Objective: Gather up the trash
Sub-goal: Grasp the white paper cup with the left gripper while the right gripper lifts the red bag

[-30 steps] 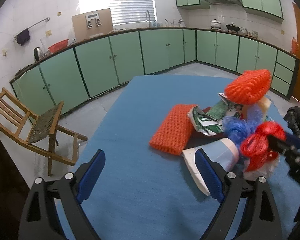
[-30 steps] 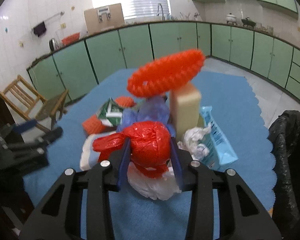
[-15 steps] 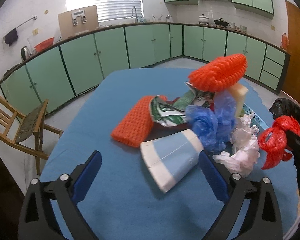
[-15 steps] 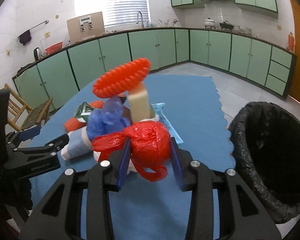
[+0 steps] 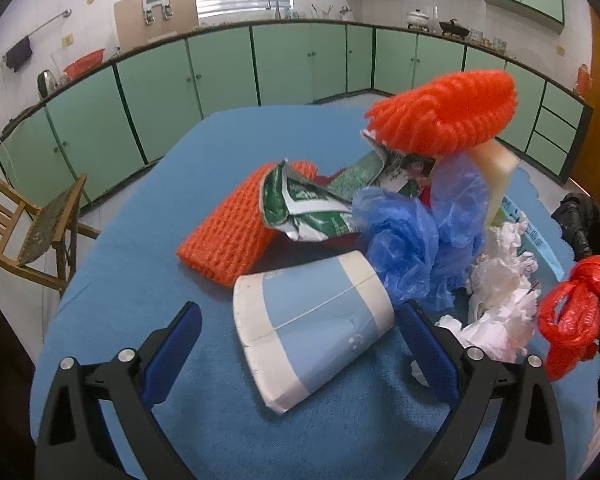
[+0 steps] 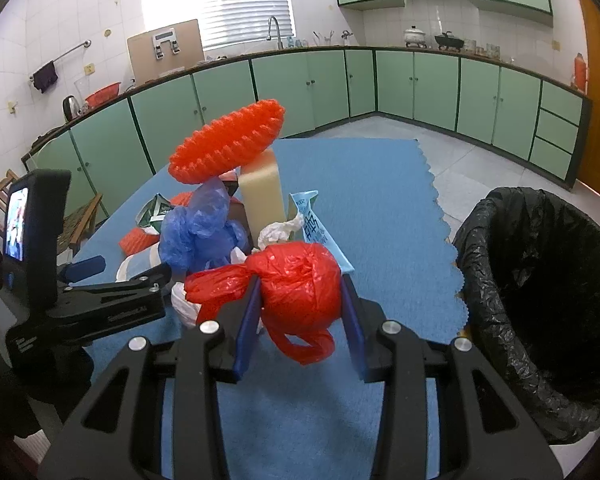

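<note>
Both hand-held grippers tilt downward: right (image 6: 300,312) clamps red bag (image 6: 296,280).

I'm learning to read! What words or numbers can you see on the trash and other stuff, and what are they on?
None reads clearly.
Green and white wrapper: printing, too crumpled to read.
Light blue packet: dark characters, too blurred.
Left gripper: pale lettering on its side, seen from the right wrist camera, too small.
Light blue and white carton: no words showing.
Red plastic bag: no words.
</note>
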`<state>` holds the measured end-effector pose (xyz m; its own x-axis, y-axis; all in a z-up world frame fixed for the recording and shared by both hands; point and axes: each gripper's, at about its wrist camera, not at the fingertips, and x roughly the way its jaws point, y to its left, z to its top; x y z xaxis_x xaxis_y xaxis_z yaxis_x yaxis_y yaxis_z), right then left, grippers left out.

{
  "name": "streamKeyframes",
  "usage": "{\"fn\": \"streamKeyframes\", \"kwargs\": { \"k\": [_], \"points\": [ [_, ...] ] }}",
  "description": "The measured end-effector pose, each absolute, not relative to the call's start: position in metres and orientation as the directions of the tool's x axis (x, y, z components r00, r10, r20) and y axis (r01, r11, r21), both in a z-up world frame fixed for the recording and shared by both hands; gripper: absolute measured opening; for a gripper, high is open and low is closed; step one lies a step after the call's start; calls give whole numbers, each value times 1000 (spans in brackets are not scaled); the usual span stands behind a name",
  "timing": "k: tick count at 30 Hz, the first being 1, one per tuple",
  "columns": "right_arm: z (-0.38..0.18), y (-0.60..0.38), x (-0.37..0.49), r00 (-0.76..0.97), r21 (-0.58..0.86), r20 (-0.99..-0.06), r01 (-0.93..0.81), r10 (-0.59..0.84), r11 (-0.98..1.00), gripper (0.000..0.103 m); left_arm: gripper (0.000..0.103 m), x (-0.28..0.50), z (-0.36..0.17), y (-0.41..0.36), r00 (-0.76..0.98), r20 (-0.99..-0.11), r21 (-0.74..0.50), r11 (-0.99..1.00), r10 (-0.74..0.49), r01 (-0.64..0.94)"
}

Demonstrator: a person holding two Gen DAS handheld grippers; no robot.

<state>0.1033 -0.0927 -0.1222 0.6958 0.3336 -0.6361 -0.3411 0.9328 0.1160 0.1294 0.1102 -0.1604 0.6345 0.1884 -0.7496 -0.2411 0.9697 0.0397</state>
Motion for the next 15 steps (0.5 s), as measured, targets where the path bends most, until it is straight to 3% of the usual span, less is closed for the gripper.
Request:
{"fn": "streamKeyframes", "kwargs": {
  "k": [4,6,15],
  "points": [
    [-123,-94,104,691,125,-642,-334,333,934,38,95,128,-167,118,624,-768,-6,973,145,-232],
    [-122,-94,104,690,124,-643,-334,332,934,38,82,125,-166,121,630,-769,-34,978,106,-206],
    [-112,-91,98,702,111,-627,-348,338,931,38,79,100,-147,132,664,-743,-53,981,85,-185]
  ]
}}
